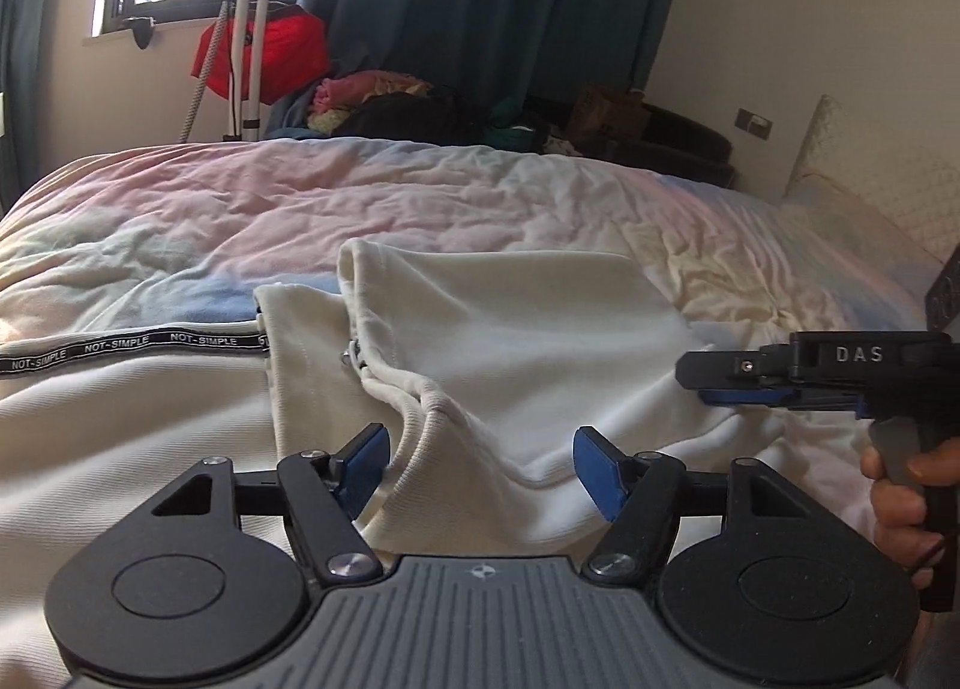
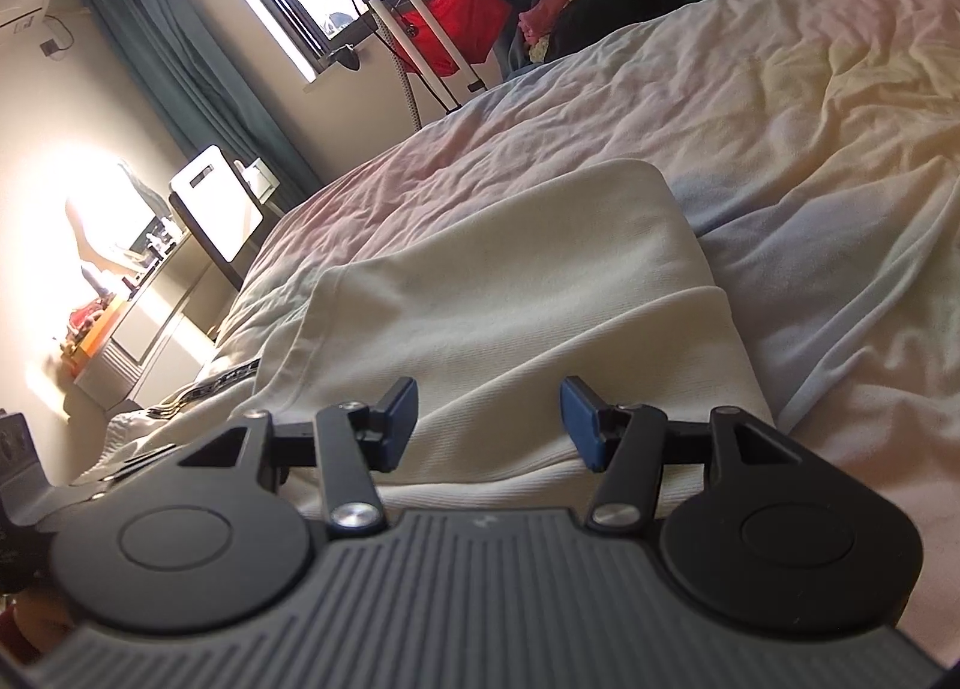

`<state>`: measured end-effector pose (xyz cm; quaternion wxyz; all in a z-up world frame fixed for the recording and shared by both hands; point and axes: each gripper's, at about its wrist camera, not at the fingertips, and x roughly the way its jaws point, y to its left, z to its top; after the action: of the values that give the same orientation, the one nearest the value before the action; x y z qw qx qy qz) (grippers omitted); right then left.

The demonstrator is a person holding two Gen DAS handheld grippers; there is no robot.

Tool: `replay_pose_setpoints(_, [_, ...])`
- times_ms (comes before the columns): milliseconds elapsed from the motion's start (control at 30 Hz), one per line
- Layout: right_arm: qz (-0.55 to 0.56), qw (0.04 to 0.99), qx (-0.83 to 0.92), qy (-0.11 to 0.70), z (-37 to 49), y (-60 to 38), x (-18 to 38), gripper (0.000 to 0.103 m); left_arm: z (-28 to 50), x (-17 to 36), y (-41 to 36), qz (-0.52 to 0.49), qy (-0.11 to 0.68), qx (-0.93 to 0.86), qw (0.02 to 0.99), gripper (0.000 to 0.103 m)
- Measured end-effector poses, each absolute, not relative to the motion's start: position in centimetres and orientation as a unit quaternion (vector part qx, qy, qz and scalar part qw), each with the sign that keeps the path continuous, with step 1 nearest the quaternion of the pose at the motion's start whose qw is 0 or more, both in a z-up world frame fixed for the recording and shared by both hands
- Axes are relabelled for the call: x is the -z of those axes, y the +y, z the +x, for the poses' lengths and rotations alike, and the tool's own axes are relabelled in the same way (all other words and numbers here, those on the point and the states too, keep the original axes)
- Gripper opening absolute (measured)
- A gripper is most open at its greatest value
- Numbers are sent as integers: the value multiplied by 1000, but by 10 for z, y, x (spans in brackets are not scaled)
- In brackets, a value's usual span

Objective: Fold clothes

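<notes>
Left wrist view: cream ribbed-knit garment (image 1: pixel 516 353) lies partly folded on pastel crumpled bedspread (image 1: pixel 300 209), black "NOT-SIMPLE" printed tape (image 1: pixel 126 350) along one edge. Left gripper (image 1: pixel 480 464) jaws wide apart, ribbed hem between blue pads, not pinched, nothing held. Right gripper (image 1: pixel 714 380) low over cloth at right, hand (image 1: pixel 900 503) on grip. Right wrist view: right gripper (image 2: pixel 489 419) jaws about half open above folded cloth, empty. Risk: closing on bunched hem could grab several layers, drag fold askew.
</notes>
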<state>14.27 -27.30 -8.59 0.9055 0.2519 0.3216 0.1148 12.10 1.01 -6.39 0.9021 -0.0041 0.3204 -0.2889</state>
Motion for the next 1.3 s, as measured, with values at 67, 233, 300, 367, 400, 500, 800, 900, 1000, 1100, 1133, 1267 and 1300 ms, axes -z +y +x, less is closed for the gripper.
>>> replay_pose_setpoints(67, [244,906,-116,325,145,-269,88,56,116,61,15,-26,316,326,891,69])
replay_pose_setpoints(233, [228,910,-113,327,146,-263,89,56,115,56,37,-179,287,402,851,75])
replay_pose_setpoints(300, [225,911,-110,328,147,-262,90,56,119,62,37,-207,291,399,845,75])
replay_pose_setpoints(367, [221,912,-109,329,148,-260,90,56,125,70,33,-194,305,372,855,77])
replay_pose_setpoints(400, [217,912,-108,329,148,-260,91,56,127,75,30,-175,314,355,863,81])
replay_pose_setpoints(500, [209,914,-108,330,146,-257,91,56,129,86,21,-112,333,329,876,82])
replay_pose_setpoints(800, [188,917,-120,332,145,-248,91,56,124,86,16,-49,334,300,892,26])
replay_pose_setpoints(900, [194,918,-121,324,144,-250,89,57,122,72,26,-101,323,284,897,20])
replay_pose_setpoints(1000, [173,931,-116,301,139,-247,81,57,119,60,38,-172,325,296,882,19])
replay_pose_setpoints(1100, [155,941,-112,279,134,-243,74,57,117,56,51,-237,349,290,859,19])
replay_pose_setpoints(1133, [154,943,-111,273,132,-244,72,57,116,57,55,-258,363,283,850,19])
replay_pose_setpoints(1267, [144,947,-111,266,132,-242,72,57,120,79,64,-257,428,216,839,19])
replay_pose_setpoints(1300, [139,947,-111,267,132,-240,72,57,122,83,62,-245,436,205,841,19])
